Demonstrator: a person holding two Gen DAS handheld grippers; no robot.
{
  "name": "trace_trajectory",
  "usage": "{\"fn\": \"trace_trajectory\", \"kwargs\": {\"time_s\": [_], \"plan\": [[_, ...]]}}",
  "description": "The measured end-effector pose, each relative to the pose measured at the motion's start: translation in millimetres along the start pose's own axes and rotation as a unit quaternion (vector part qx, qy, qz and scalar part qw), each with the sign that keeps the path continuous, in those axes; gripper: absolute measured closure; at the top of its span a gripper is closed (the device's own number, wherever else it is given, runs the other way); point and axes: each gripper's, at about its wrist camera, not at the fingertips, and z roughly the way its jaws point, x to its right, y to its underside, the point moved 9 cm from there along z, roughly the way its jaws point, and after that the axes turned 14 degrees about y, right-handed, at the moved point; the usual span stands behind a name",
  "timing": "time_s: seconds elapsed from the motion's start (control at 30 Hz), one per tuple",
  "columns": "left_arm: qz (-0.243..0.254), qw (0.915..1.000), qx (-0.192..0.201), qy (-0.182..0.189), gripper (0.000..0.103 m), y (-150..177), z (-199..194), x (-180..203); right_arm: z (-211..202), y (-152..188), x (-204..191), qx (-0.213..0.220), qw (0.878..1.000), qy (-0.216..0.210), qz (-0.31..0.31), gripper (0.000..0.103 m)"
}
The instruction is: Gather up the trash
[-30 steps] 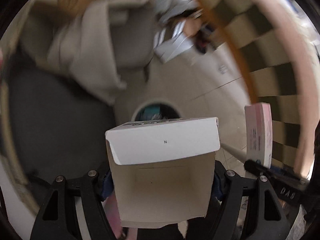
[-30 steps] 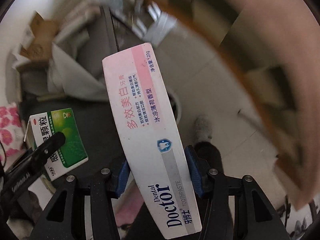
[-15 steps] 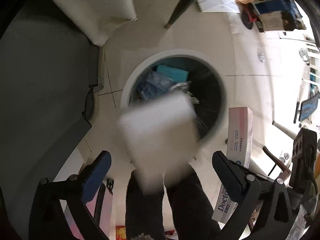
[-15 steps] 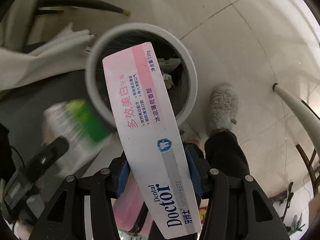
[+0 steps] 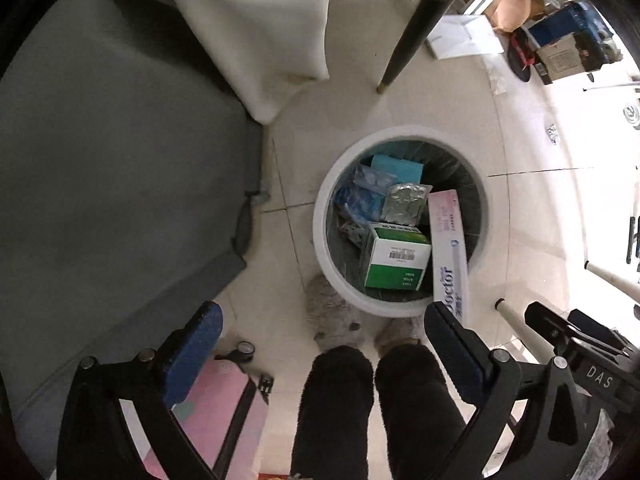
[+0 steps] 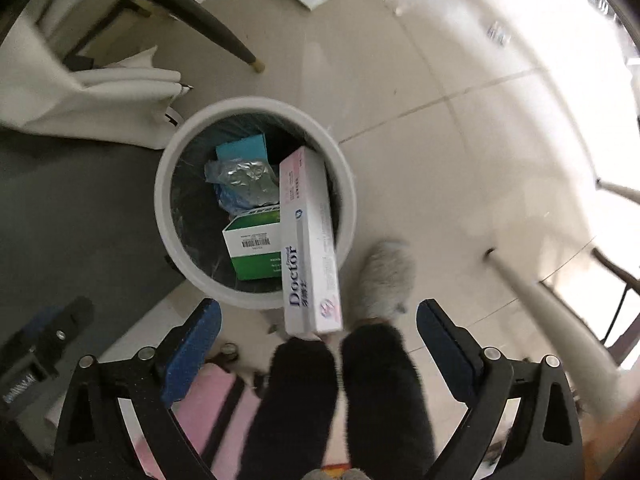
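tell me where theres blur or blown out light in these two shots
Left wrist view: mostly sharp, barcode on the green box readable; window glare washes out the floor at right; fisheye bends the edges. Right wrist view: the toothpaste box is slightly smeared over the trash bin, the left gripper at lower left is blurred, and the upper right floor is overexposed.

- Trash bin (image 5: 320,216): smooth white plastic rim, thin dark film liner
- Toothpaste box (image 6: 308,240): glossy printed cardboard
- Green box (image 5: 396,260): matt cardboard
- Blister pack (image 5: 404,204): crinkled shiny foil
- Floor (image 6: 440,140): glossy pale tile
- Slipper (image 6: 384,280): fluffy grey fleece
- Gripper pads (image 6: 192,344): rough blue rubber
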Motion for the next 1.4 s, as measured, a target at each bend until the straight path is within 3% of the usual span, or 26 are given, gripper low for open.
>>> {"fn": "trace_trajectory", "kwargs": {"time_s": [0.2, 0.47, 0.8, 1.17, 1.4], "plan": [[0.018, 0.9995, 0.027, 0.007, 0.0, 28.2, -84.2, 29.3, -83.2, 31.0, 21.1, 0.032, 0.999, 0.01, -0.016, 0.004], [0.046, 0.9965, 0.063, 0.031, 0.0, 77.5, -216.3, 77.3, -242.5, 94.6, 64.6, 0.063, 0.998, -0.019, -0.014, 0.004], [0.084, 0.9843, 0.111, 0.109, 0.0, 127.5, -363.1, 136.8, -427.1, 163.2, 112.5, 0.115, 0.99, -0.078, -0.034, 0.004], [0.115, 0.9598, 0.178, 0.184, 0.0, 165.0, -475.0, 181.8, -539.9, 208.4, 127.4, 0.174, 0.972, -0.141, -0.068, 0.004], [0.123, 0.9489, 0.209, 0.201, 0.0, 180.1, -511.7, 193.2, -581.3, 221.6, 137.7, 0.201, 0.963, -0.158, -0.087, 0.001]]}}
